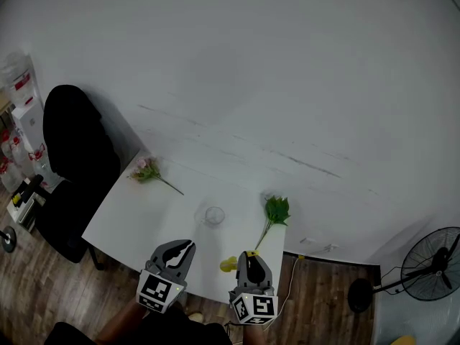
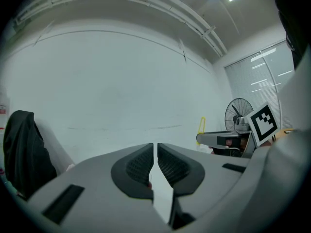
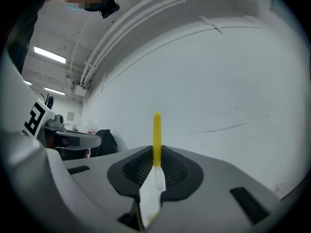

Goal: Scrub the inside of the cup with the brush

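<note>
Near the middle of the white table (image 1: 136, 210): the clear cup (image 1: 214, 215), upright, untouched, well apart from both tools. Farther back on the left, a pink flower (image 1: 147, 169) lying flat. To the cup's right, a green leafy stem (image 1: 274, 213), also flat.

At the table's near edge, the left tool (image 1: 183, 249) with jaws pressed almost together, only a thin slit between the ribbed pads (image 2: 138, 166) in the left gripper view. Nothing caught in that slit.

Beside it on the right, the right tool (image 1: 251, 256), clamped on a thin yellow brush (image 3: 156, 135) handle. In the right gripper view, the rod stands straight up past the jaw tips against the pale wall (image 3: 218, 81). Just left of this tool in the head view, a small yellow lump (image 1: 228, 264), too small to identify.

Off the table's left end, a black chair (image 1: 72, 157). At far right on the wooden floor (image 1: 323, 300), a standing fan (image 1: 431, 264).
</note>
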